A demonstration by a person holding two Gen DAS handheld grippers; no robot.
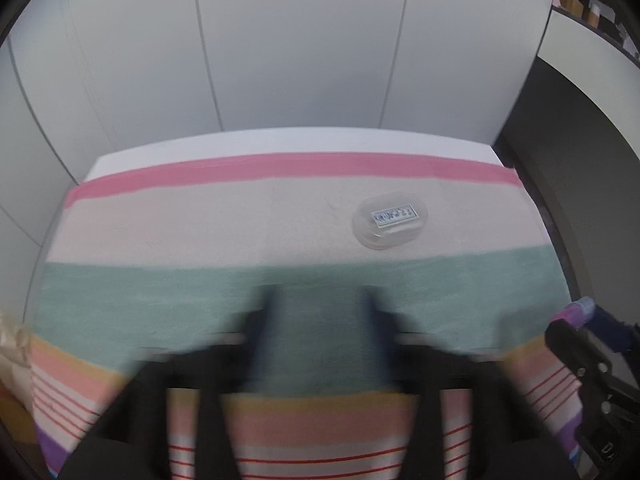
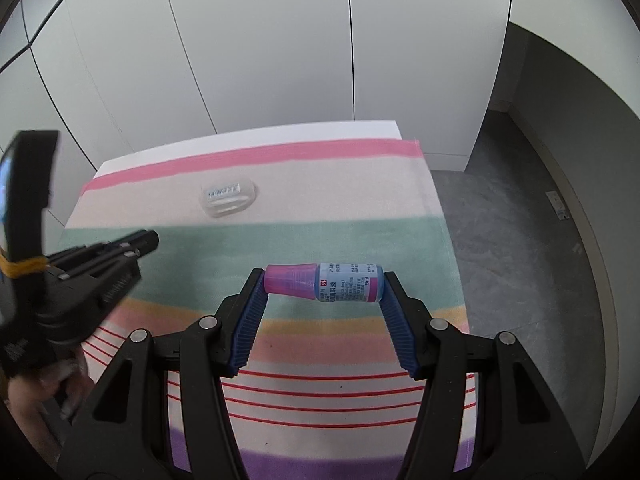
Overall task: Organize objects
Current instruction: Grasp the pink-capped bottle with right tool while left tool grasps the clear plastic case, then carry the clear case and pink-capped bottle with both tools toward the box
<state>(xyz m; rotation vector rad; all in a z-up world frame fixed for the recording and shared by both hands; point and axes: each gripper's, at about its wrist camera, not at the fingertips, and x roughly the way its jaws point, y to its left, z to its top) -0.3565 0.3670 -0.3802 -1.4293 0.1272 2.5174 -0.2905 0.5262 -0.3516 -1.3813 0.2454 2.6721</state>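
My right gripper (image 2: 323,282) is shut on a small blue eye-drop bottle (image 2: 346,282) with a pink cap, held sideways end to end above the striped cloth. The bottle's tip also shows at the right edge of the left wrist view (image 1: 580,309). A clear plastic oval box (image 1: 390,220) with a blue label lies on the beige stripe; it also shows in the right wrist view (image 2: 228,197). My left gripper (image 1: 320,300) is blurred, open and empty, over the green stripe, short of the box. It also shows at the left of the right wrist view (image 2: 148,242).
A striped cloth (image 2: 340,236) covers a white table (image 2: 280,132) that stands against white cabinet doors (image 2: 260,40). Grey floor (image 2: 520,220) lies beyond the table's right edge.
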